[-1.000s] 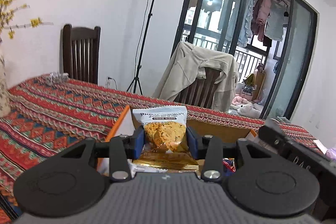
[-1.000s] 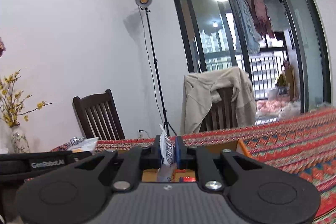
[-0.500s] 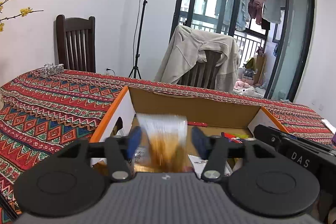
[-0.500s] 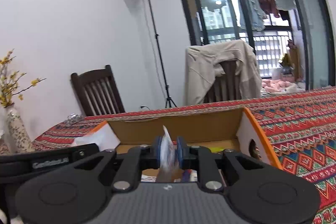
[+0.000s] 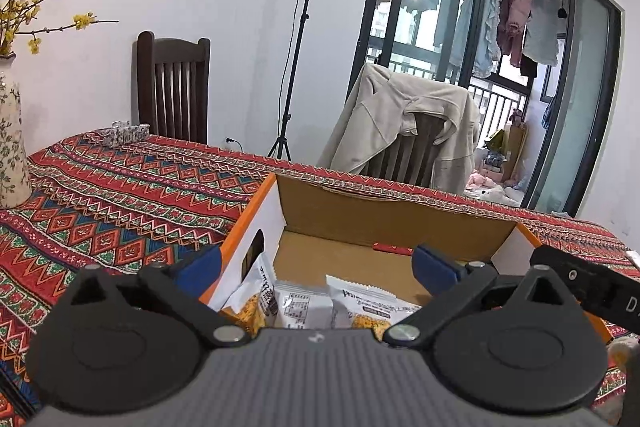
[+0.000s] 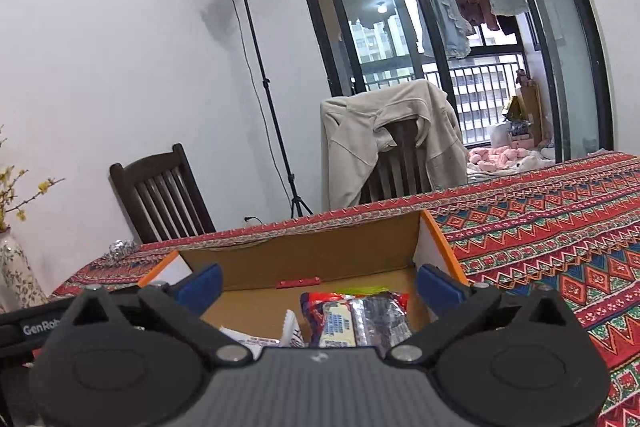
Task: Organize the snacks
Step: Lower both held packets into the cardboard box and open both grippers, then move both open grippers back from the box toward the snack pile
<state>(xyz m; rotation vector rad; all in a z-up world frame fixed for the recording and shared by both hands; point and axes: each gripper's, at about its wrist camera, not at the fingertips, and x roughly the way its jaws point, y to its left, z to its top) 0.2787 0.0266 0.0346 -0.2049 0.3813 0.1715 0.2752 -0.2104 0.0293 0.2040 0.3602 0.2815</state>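
- Left gripper (image 5: 318,265): jaws opening, nothing between.
- Right gripper (image 6: 318,281): jaws opening, empty.
- Open orange-edged cardboard box (image 5: 400,219), 12 o'clock: white snack packets (image 5: 304,307), apparently biscuits.

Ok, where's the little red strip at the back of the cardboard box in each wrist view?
Left wrist: red strip lies on the box floor against the back wall, right of centre, left of the right blue finger.
Right wrist: red strip against the back wall, centre, behind the snack packs.
Shared landmark: chair draped with a beige jacket behind the box.
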